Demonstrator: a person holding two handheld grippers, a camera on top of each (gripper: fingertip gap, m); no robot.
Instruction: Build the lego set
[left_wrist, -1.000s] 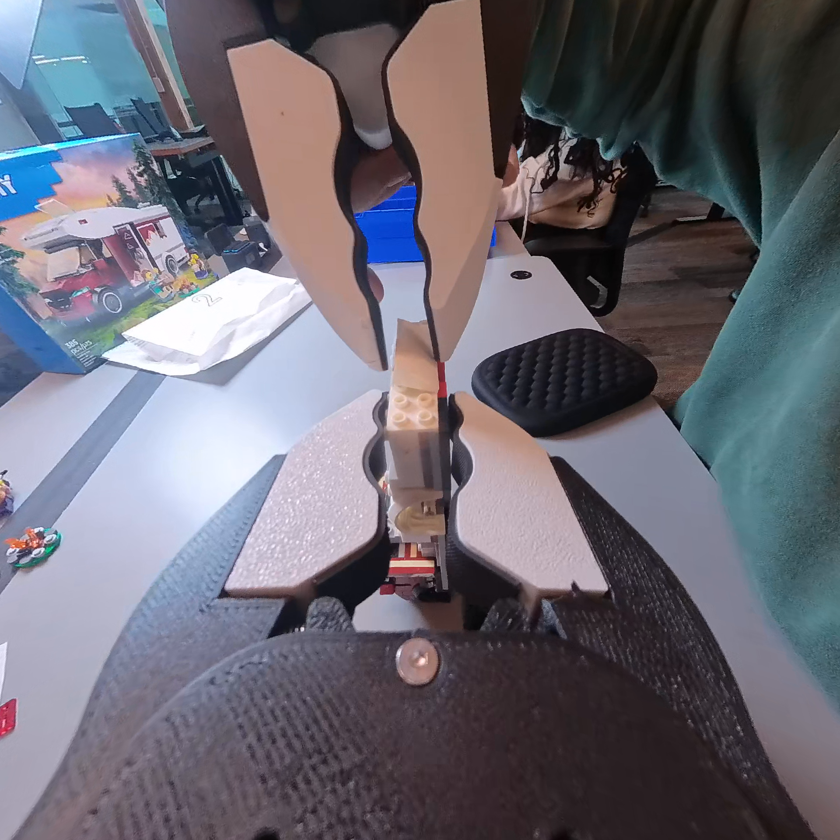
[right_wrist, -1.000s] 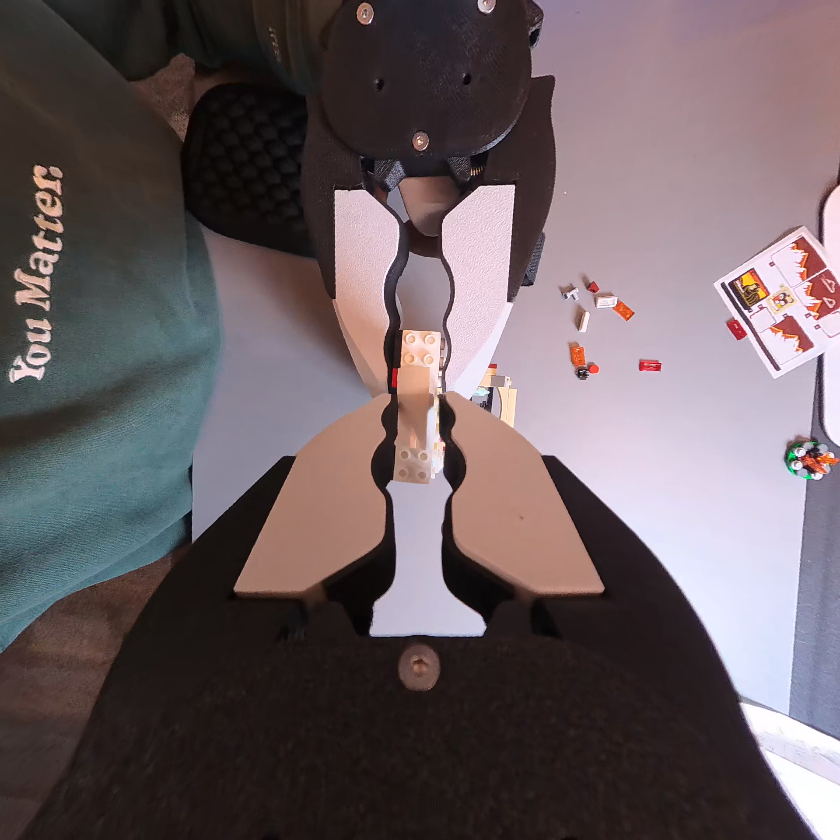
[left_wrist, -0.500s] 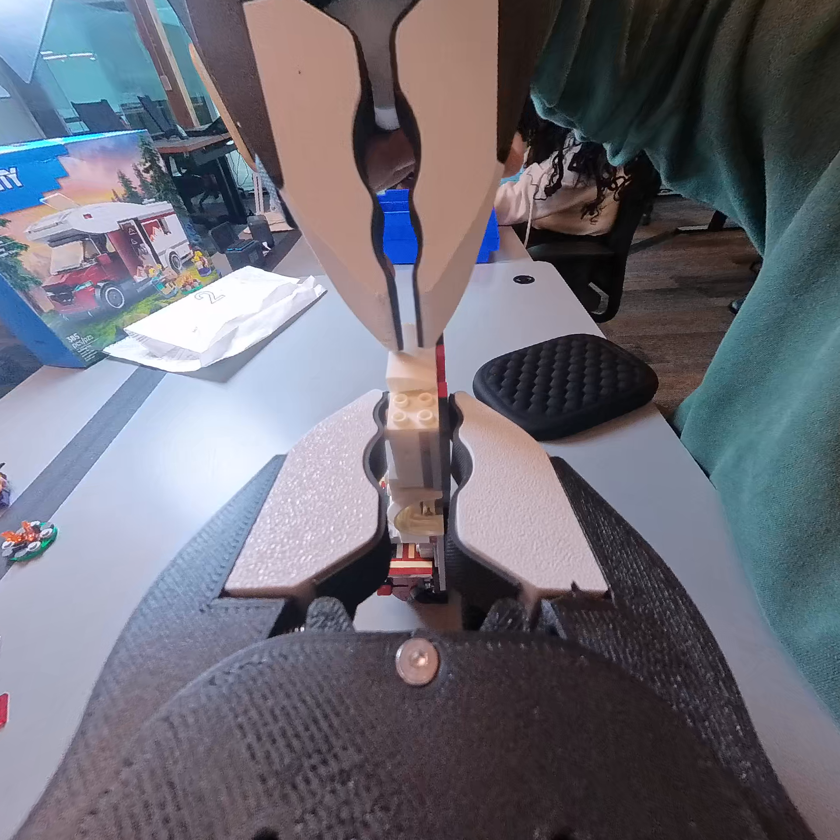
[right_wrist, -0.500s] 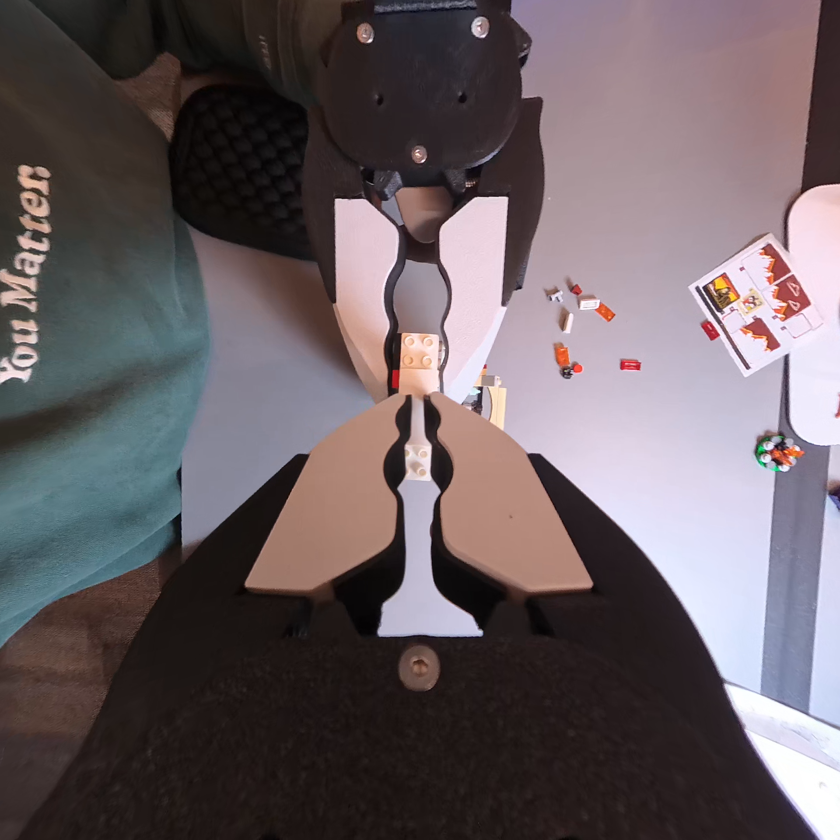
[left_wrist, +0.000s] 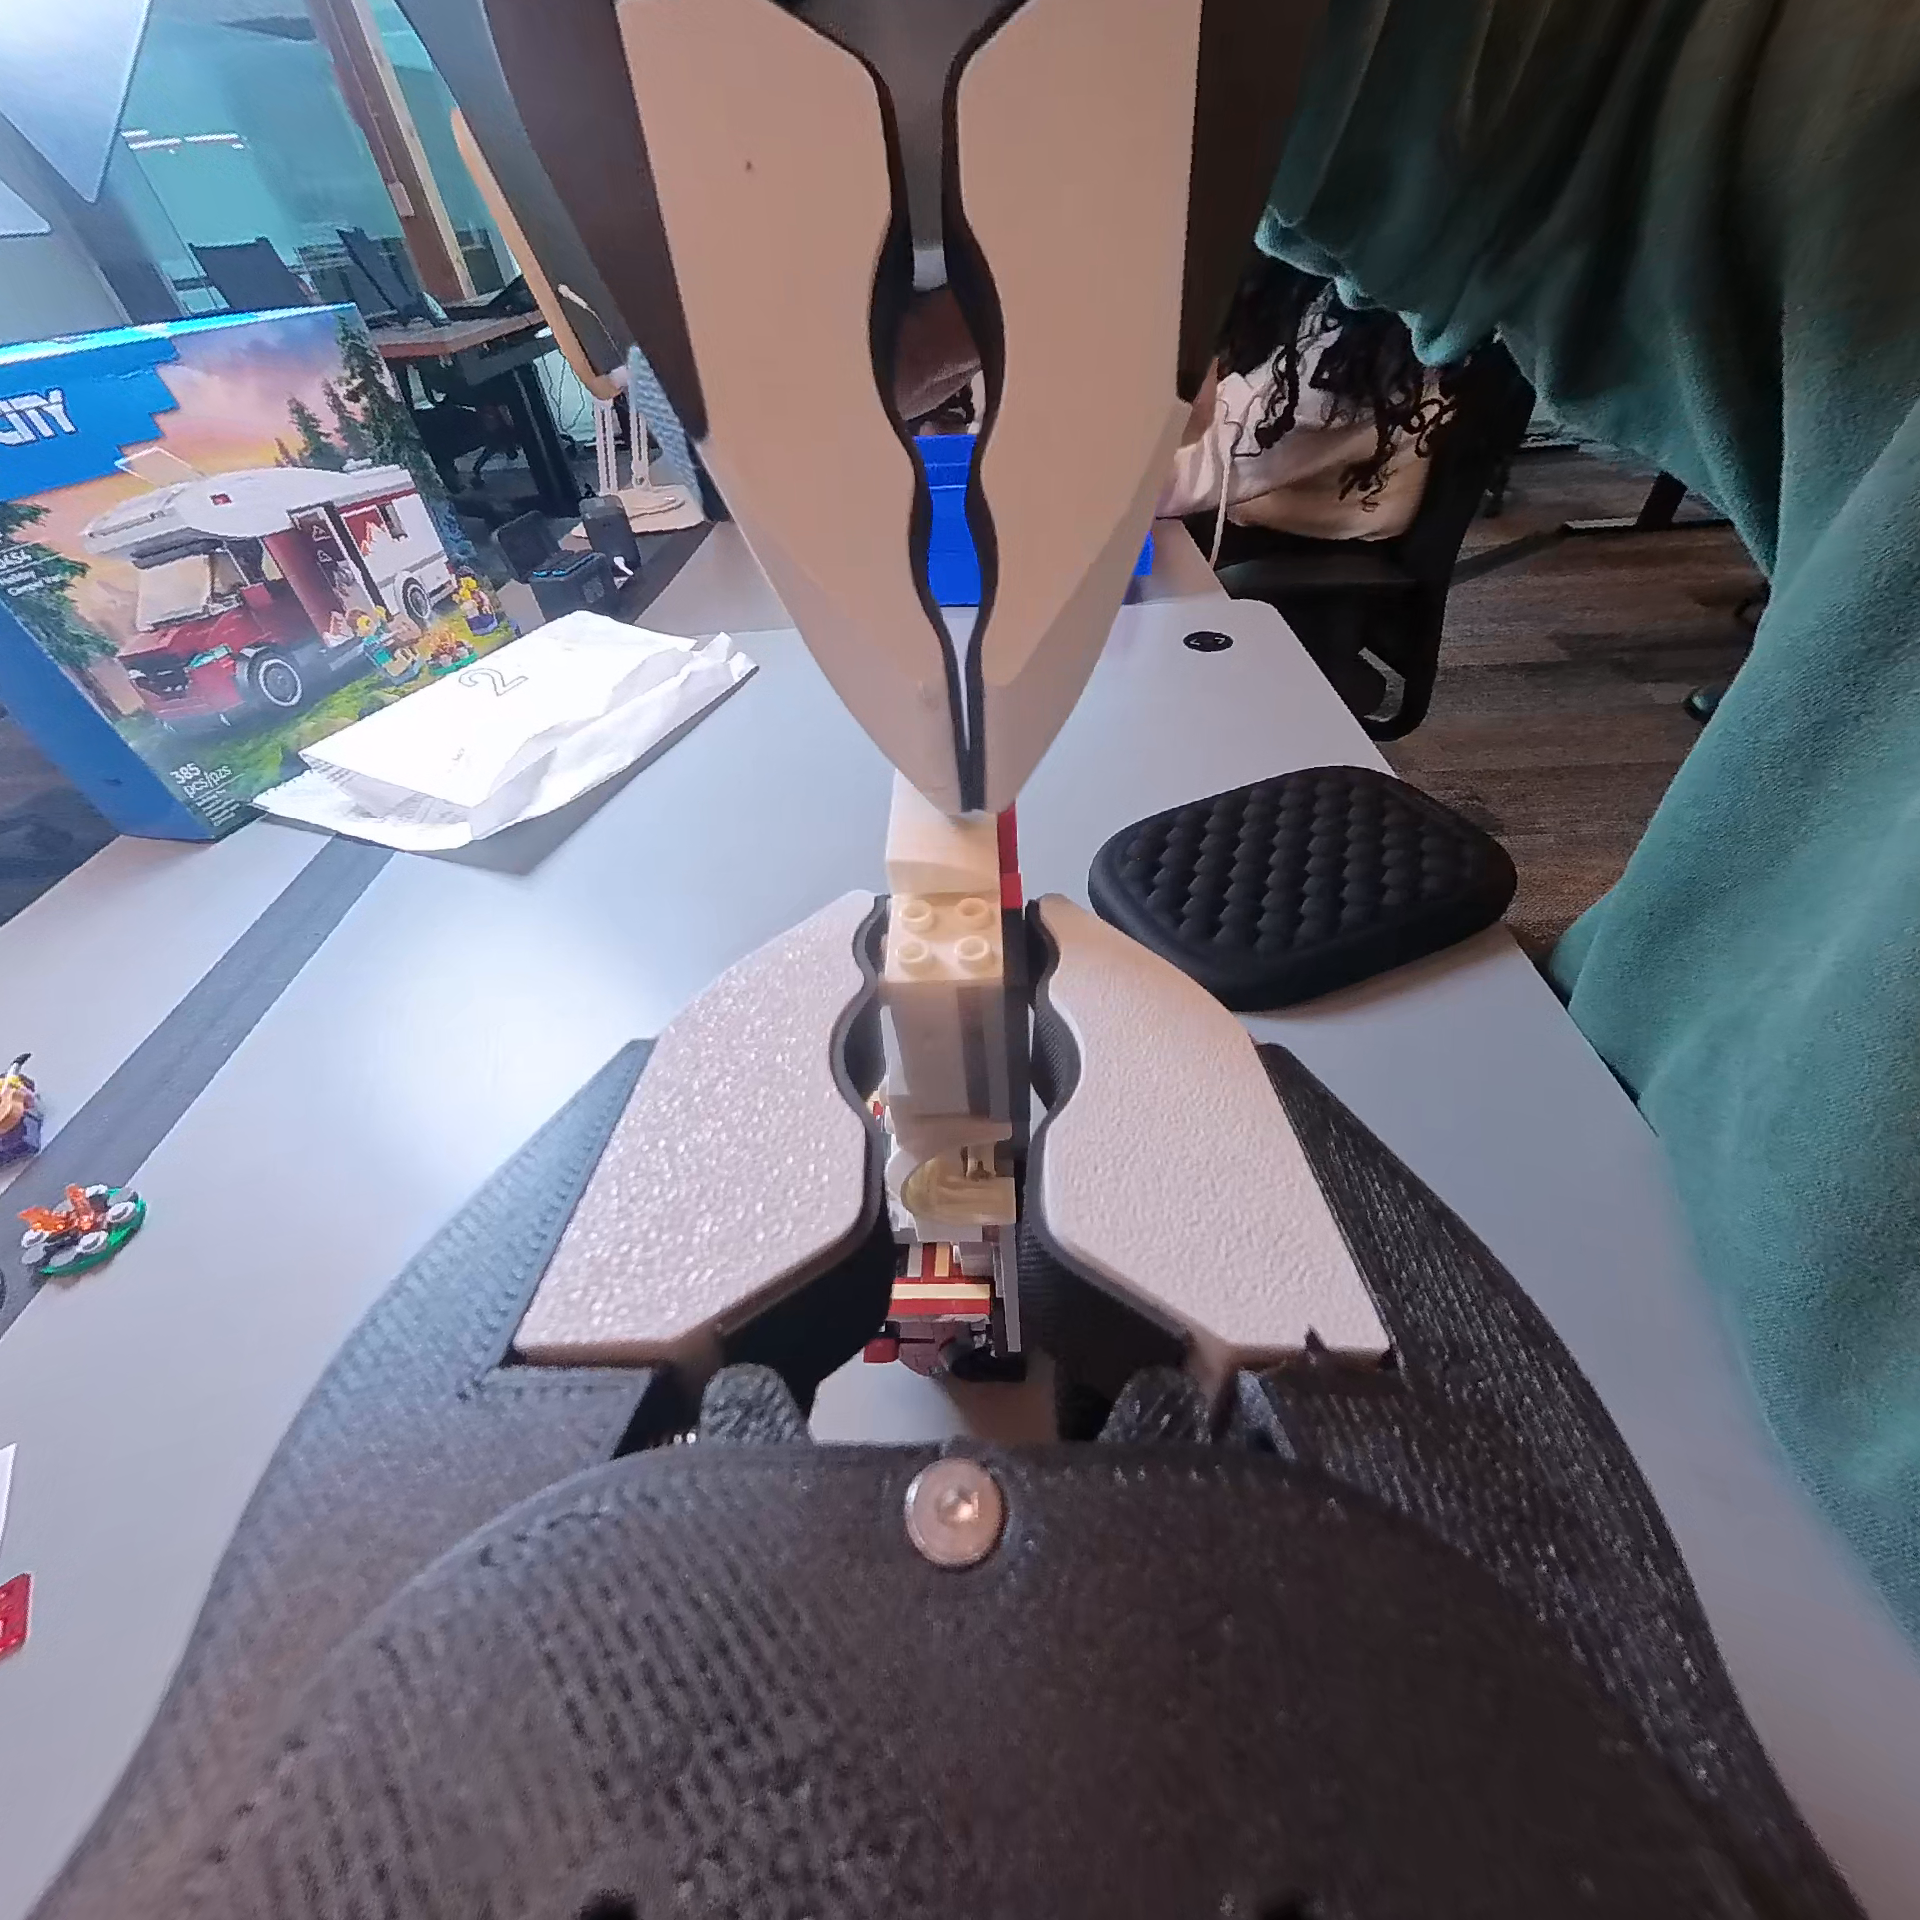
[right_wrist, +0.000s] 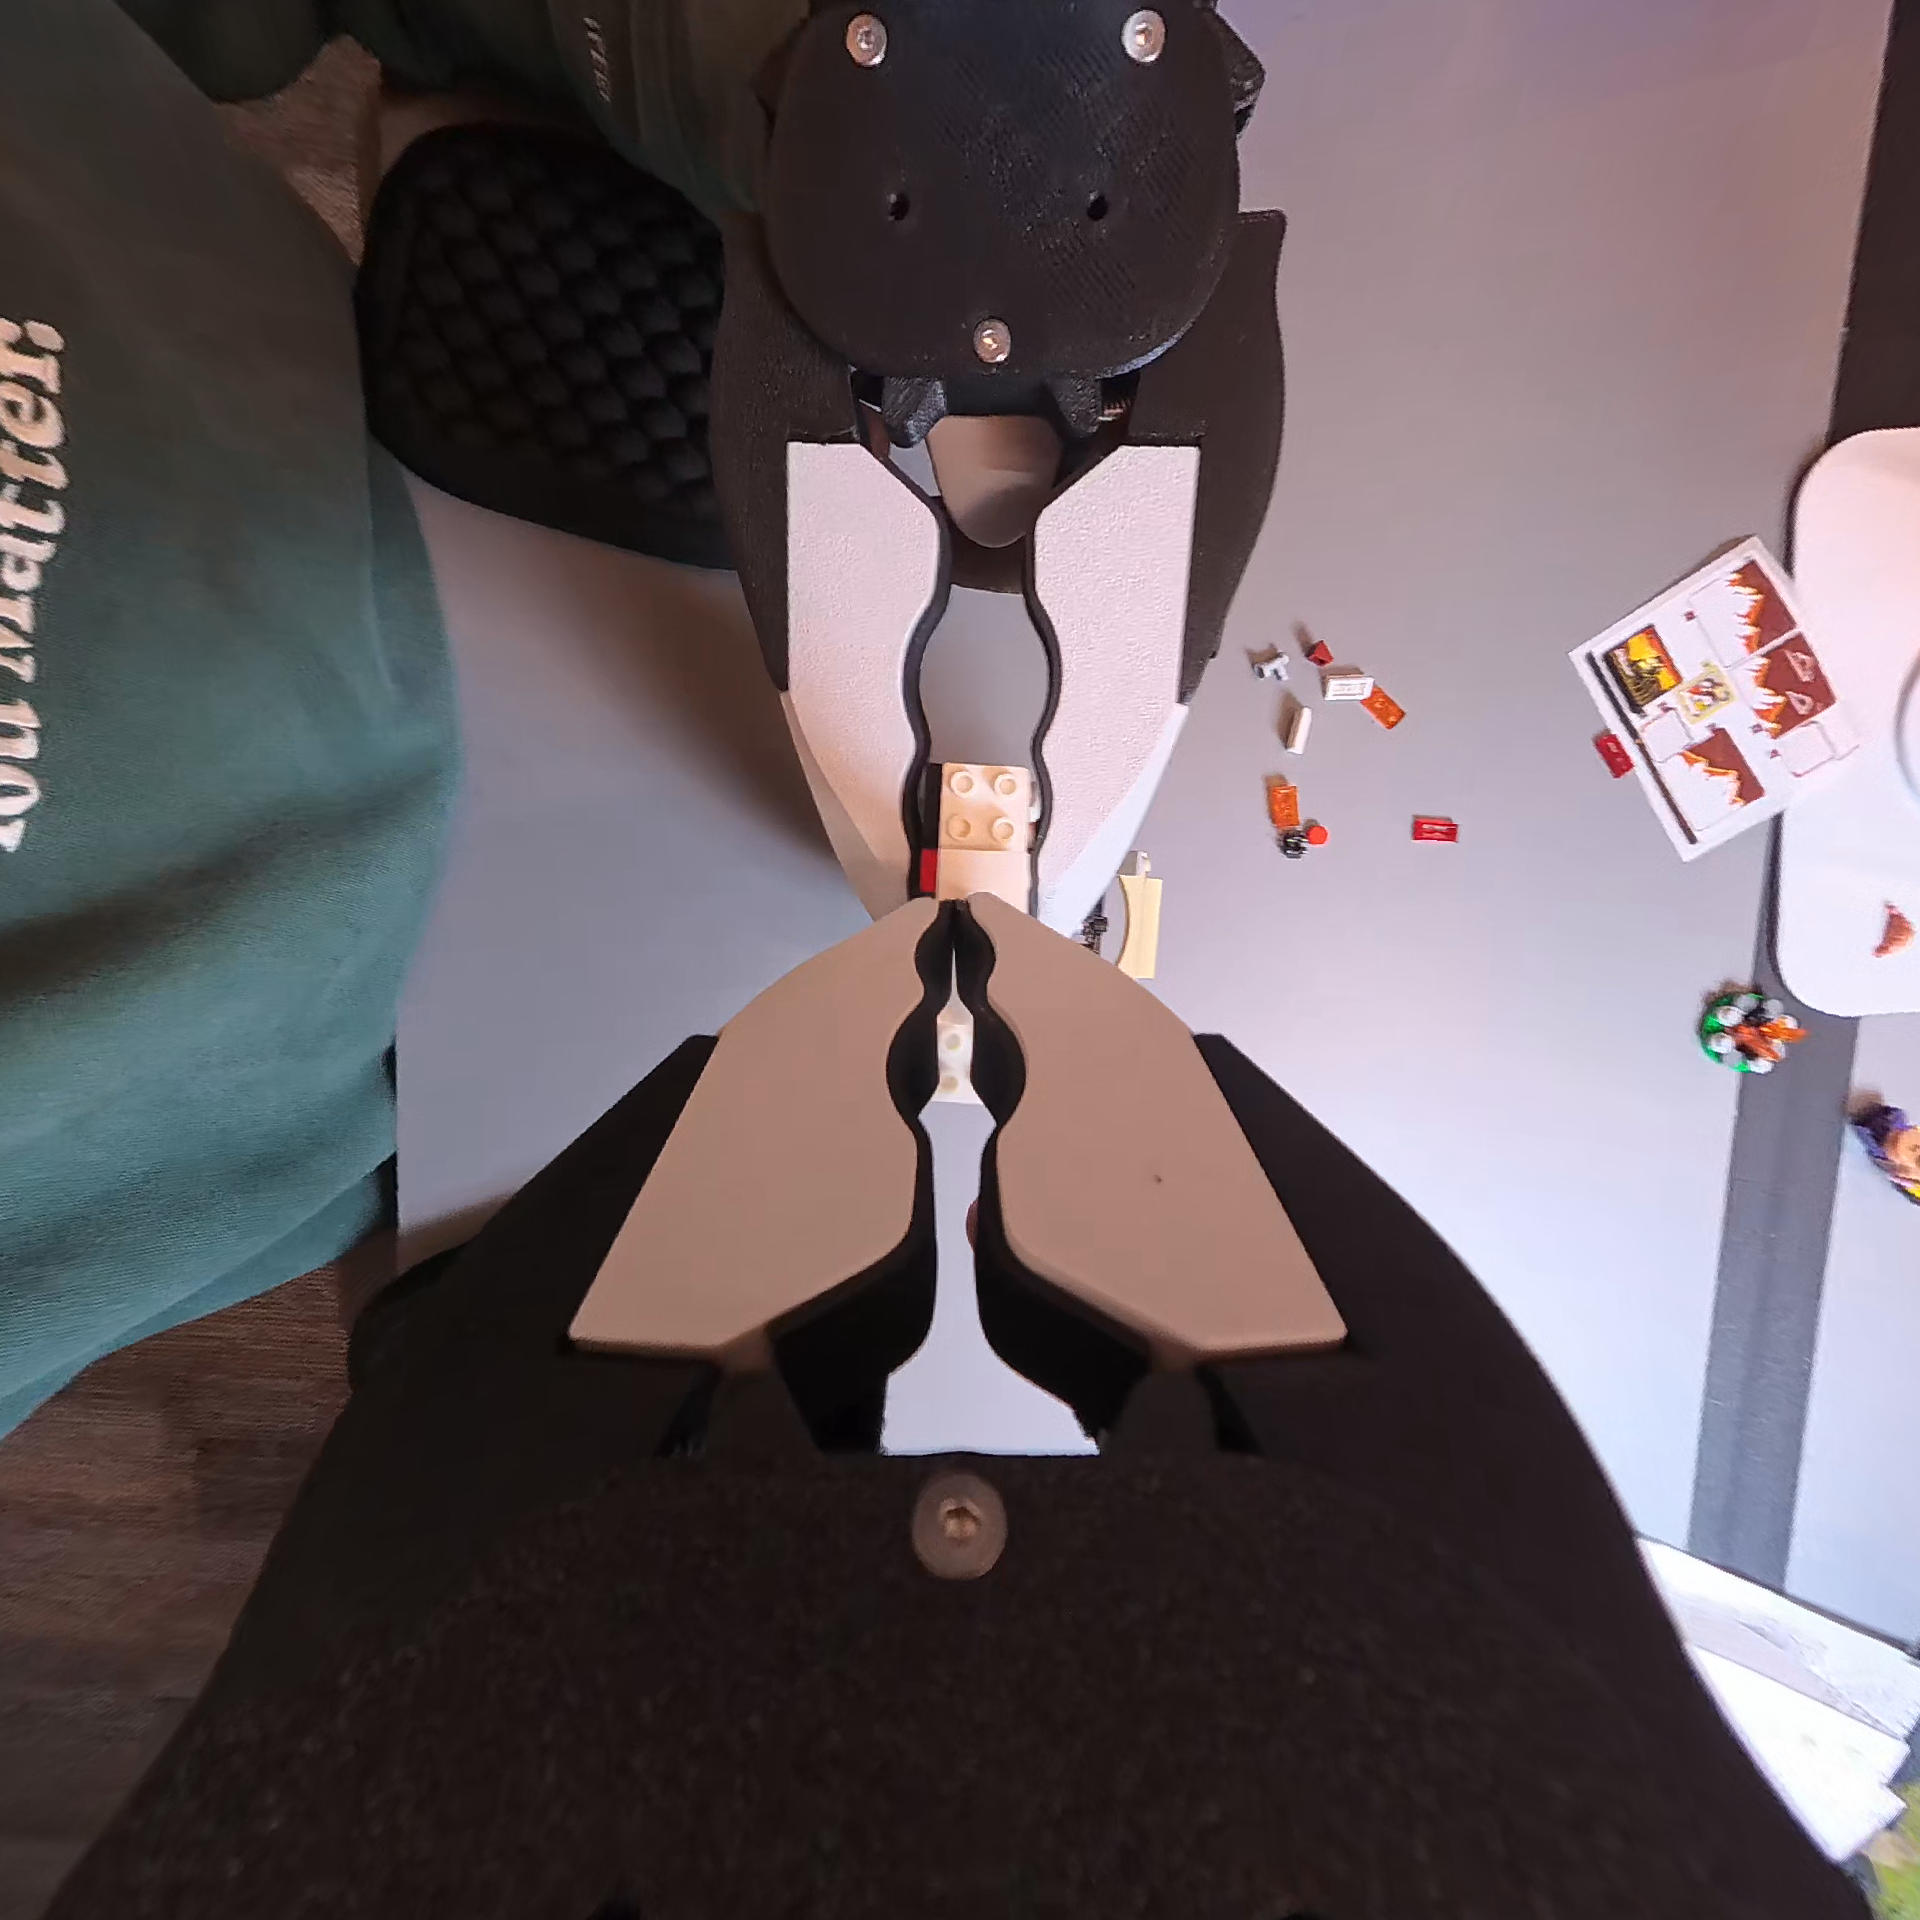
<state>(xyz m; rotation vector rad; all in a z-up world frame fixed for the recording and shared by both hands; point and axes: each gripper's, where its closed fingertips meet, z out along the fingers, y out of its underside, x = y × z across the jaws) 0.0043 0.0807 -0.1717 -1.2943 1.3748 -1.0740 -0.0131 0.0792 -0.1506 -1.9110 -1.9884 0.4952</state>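
now the left gripper (left_wrist: 951, 997) is closed on a small white and red lego assembly (left_wrist: 948, 1023), holding it above the grey table (left_wrist: 364, 997) with the studs facing up. the right gripper (right_wrist: 954, 914) comes from above with its fingers pressed almost together, and its tips touch the white curved piece (left_wrist: 935, 847) at the far end of the assembly; whether they really pinch it i cannot tell. the step looks like pressing this piece into its place. next, i think, a firm straight push is needed while the left grip does not slip. loose small parts (right_wrist: 1325, 717) and a sticker sheet (right_wrist: 1720, 696) lie well apart.
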